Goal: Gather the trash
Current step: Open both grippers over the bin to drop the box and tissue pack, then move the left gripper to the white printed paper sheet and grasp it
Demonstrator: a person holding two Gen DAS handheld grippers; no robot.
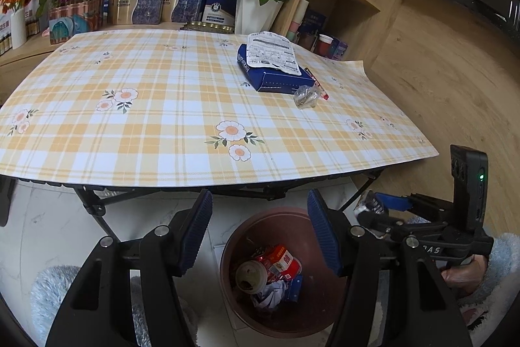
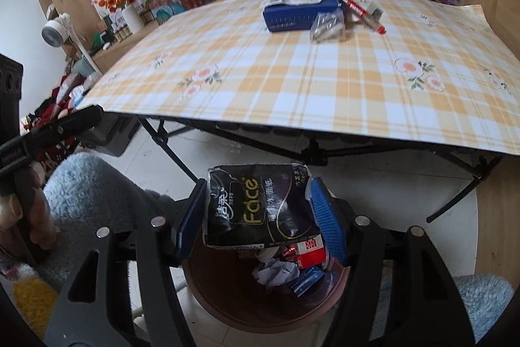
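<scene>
Bin (image 1: 227, 275): standing on the floor just before the table's (image 1: 162, 126) near edge, trash lying in it.
Tissue pack (image 2: 260, 207): hanging over the bin, sitting between the right gripper's (image 2: 260, 217) pads.
Box (image 1: 276, 77): lying on the table's far right part, a paper sheet (image 1: 273, 52) resting on it.
Wrapper (image 1: 305, 98): lying just before the box.

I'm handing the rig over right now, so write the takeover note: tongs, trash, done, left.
Right tongs: shut on the black tissue pack, held above the brown bin.
Left tongs: open, empty, also above the bin.
Done: the bin already holds a red packet, a cup, crumpled paper and a small blue carton.
Left: drop the tissue pack in. On the table remain a blue box with a printed sheet on top, a crumpled clear wrapper and a red pen-like stick; judge which of them count as trash.
</scene>
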